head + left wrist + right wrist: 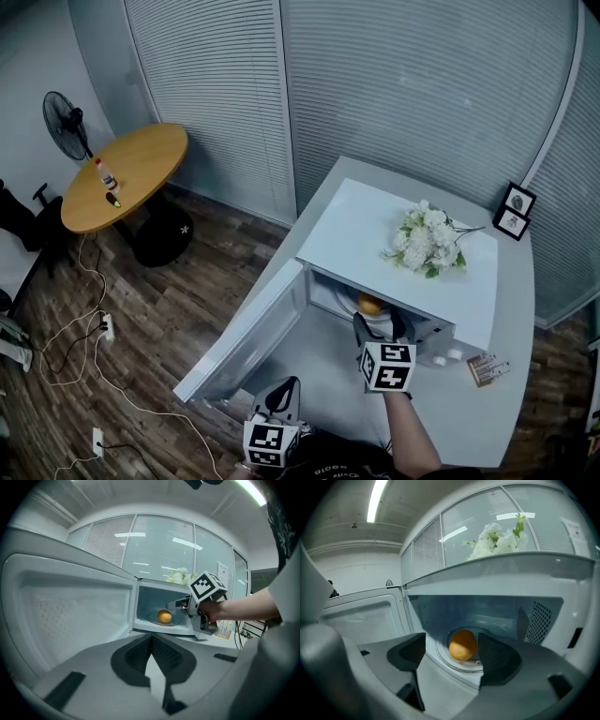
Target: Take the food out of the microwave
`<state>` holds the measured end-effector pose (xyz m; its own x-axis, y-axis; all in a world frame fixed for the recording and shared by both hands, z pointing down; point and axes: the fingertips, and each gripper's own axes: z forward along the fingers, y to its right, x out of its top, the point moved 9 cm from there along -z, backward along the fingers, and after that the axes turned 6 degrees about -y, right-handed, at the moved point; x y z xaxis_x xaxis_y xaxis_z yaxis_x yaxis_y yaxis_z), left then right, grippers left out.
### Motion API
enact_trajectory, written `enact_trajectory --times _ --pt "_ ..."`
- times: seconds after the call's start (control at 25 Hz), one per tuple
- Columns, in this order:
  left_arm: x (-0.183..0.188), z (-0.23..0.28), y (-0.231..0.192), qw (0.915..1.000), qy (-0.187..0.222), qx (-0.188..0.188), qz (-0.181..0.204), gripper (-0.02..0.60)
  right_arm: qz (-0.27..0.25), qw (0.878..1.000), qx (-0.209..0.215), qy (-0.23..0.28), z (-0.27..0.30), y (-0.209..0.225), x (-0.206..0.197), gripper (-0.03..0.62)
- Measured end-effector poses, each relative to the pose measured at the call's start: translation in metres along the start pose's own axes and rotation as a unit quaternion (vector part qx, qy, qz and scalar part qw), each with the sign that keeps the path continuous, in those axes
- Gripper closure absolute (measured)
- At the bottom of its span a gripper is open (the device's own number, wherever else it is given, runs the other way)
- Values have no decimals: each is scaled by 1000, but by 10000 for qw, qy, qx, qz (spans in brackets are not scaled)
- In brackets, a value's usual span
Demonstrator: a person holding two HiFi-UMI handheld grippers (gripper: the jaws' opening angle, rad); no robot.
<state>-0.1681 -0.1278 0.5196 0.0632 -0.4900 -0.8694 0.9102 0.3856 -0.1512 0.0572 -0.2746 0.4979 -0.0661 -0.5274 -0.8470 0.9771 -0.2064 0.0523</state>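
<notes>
**A:** Head view first. What containers do we log?

**B:** One. It's the white box-shaped microwave (pixel 394 246) on the pale grey counter (pixel 514 309). Its white hinged door (pixel 246 336) is swung wide to the left. In the cavity we note a single round orange (pixel 370 304) sitting on the round pale turntable (pixel 380 318). A bunch of white flowers (pixel 427 239) with green leaves lies on the microwave's top.

**A:** And the grippers?

**B:** The right gripper (pixel 380 328) is at the cavity mouth, pointing in at the orange. The left gripper (pixel 283 392) sits nearer us, in front of the open door and well apart from the fruit.

**A:** Left gripper view.

**B:** The left gripper (pixel 151 640) is clenched, with its jaws meeting at the tips and nothing between them. Beyond it we see the door's (pixel 70 606) inner face at left. Past that is the lit cavity, with the orange (pixel 164 616) on the turntable (pixel 153 620). A hand holds the right gripper (pixel 180 604) at the right of the mouth, close beside the orange. We cannot tell from here whether they touch.

**A:** Right gripper view.

**B:** The right gripper (pixel 452 639) is released, with its jaws spread wide and grasping nothing. The orange (pixel 463 645) shows in the gap between them but lies farther in, on the turntable (pixel 461 667), and neither pad touches it. We mark a perforated vent panel (pixel 541 616) on the cavity's right wall. The door (pixel 365 616) stands open at left, and the flowers (pixel 497 541) show above the top edge.
</notes>
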Motion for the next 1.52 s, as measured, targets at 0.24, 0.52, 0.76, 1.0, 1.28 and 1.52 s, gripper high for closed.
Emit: enact_trajectory --times 0.24,0.52,0.76,1.0,1.28,1.52 --pt "-2 -3 -1 9999 -73 131 16 574 55 9997 -101 -206 30 5 0 250" --pt "-8 -5 -1 9995 -219 227 -17 574 89 9986 -268 -438 60 14 -1 244" --pt "-10 -1 4 9994 -286 169 21 574 123 9966 -358 -727 79 18 -9 243" --pt "-7 2 5 9993 -319 158 96 574 126 9936 -511 -996 90 19 -15 243" --pt "-8 1 1 9991 -366 178 67 574 57 9926 -538 -1091 95 20 -17 247" --pt "-12 0 -1 9991 -396 178 0 574 74 9922 -539 -1119 95 21 -18 256"
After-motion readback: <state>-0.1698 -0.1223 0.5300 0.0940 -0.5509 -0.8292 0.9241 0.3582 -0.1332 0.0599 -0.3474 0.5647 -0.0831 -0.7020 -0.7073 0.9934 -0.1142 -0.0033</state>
